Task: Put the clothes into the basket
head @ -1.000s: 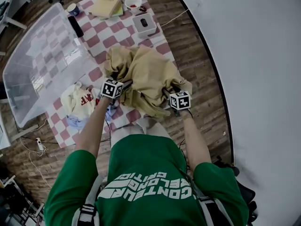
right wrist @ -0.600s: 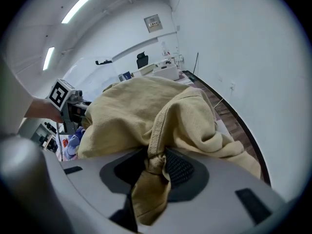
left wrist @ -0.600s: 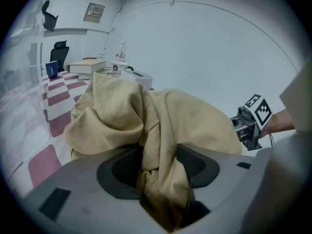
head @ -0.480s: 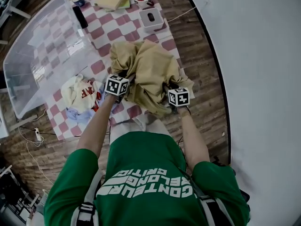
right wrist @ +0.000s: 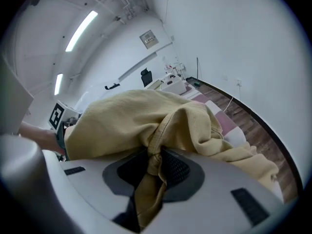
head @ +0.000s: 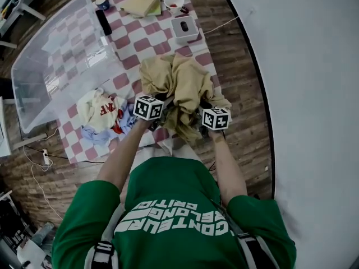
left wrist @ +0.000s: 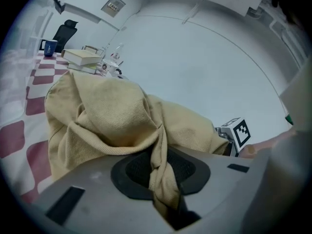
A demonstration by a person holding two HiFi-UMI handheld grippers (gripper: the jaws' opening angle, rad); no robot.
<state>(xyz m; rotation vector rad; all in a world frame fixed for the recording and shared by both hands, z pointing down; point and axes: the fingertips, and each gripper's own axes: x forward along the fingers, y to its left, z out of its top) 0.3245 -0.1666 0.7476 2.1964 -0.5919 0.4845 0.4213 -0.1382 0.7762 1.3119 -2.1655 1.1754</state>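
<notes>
White lettering [head: 174, 224] ran upside down across my green shirt [head: 168, 189], its largest line seemingly CONTOUR. Red letters on the white garment [head: 96, 106] at left were too crumpled to read.

From a camera on the person's head, the head view looks steeply down past the green shirt [head: 174, 217], well above the checked cloth [head: 146, 35] and the clear basket [head: 39, 94]. The left gripper view sits low, hard against the tan garment [left wrist: 107, 116], facing along the cloth toward the books [left wrist: 83, 57] at its far end. The right gripper view, equally close, looks over the same garment, with the wood floor [right wrist: 253, 126] on its right. All three views share the garment.
</notes>
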